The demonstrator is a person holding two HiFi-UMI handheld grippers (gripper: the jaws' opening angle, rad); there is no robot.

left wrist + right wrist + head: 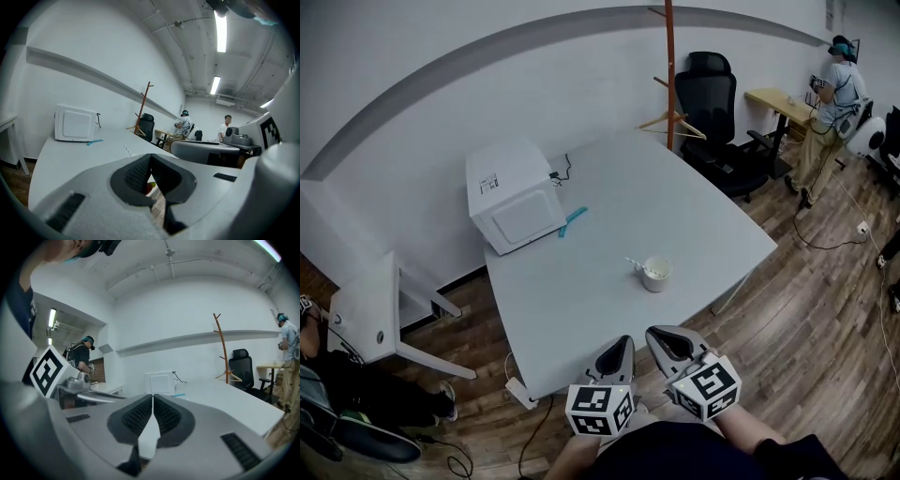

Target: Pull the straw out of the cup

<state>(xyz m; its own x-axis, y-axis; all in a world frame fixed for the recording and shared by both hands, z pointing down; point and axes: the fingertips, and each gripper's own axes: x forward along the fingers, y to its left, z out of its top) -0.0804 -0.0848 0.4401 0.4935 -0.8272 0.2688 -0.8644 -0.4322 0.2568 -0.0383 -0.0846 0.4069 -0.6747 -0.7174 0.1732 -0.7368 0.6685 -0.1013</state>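
Wood-plank floor [806,319] runs under the near edge of a white bench [581,309], where both grippers hang side by side just short of the top. The arms behind them are cut off by the bottom of the head view. The left gripper [623,342] has its fingers pressed together at the tips with nothing between them. A small red-and-green speck shows through the gap lower down, too small to identify. The right gripper [661,335] is also closed and empty, its ribbed pads meeting along a thin line.

Further out, well apart from both grippers, a white cup [657,273] stands upright near the middle of the bench. The straw [634,263] is in it, leaning out over the rim to the left. In the left gripper view the fingers hide the cup, and only the straw's tip shows.

Beyond, a white microwave [514,195] sits at the bench's far left, with a small teal object [573,222] just beside it that is hard to make out. A wooden coat stand [669,75] and a black office chair [712,103] stand behind the bench, and a person [839,94] stands at a far desk.
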